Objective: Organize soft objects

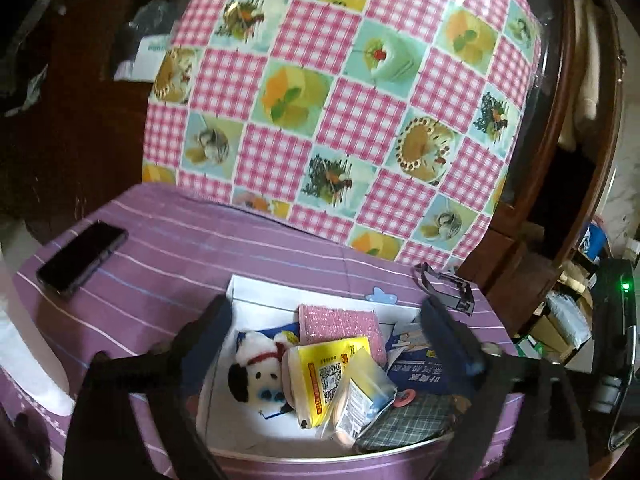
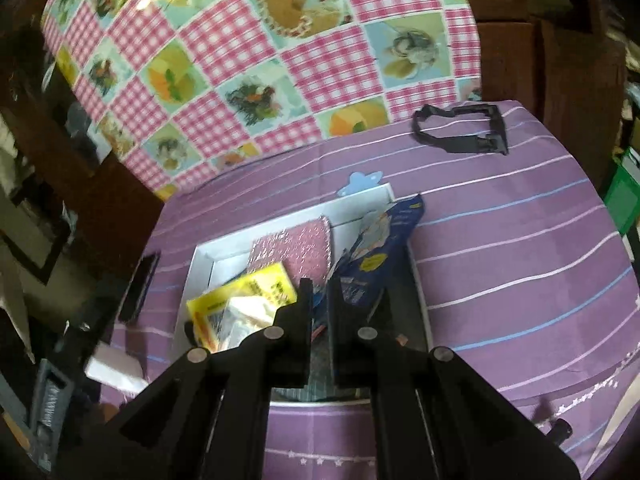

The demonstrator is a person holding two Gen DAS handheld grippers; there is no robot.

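Observation:
A white box (image 1: 240, 292) on the purple striped cloth holds soft things: a white plush dog (image 1: 256, 372), a pink sponge cloth (image 1: 340, 326), a yellow tissue pack (image 1: 332, 376), a clear pouch (image 1: 360, 400), a plaid pouch (image 1: 408, 424) and a blue packet (image 1: 424, 376). My left gripper (image 1: 332, 332) is open above the box, its fingers on either side of the contents. In the right wrist view my right gripper (image 2: 320, 292) is nearly shut over the box (image 2: 200, 256), beside the blue packet (image 2: 376, 264); whether it grips anything is hidden.
A black phone (image 1: 80, 258) lies on the cloth at the left. A black plastic frame (image 2: 460, 128) lies at the far right of the cloth. A pink checked cloth (image 1: 340, 100) hangs behind. Dark wooden furniture (image 1: 532, 200) stands to the right.

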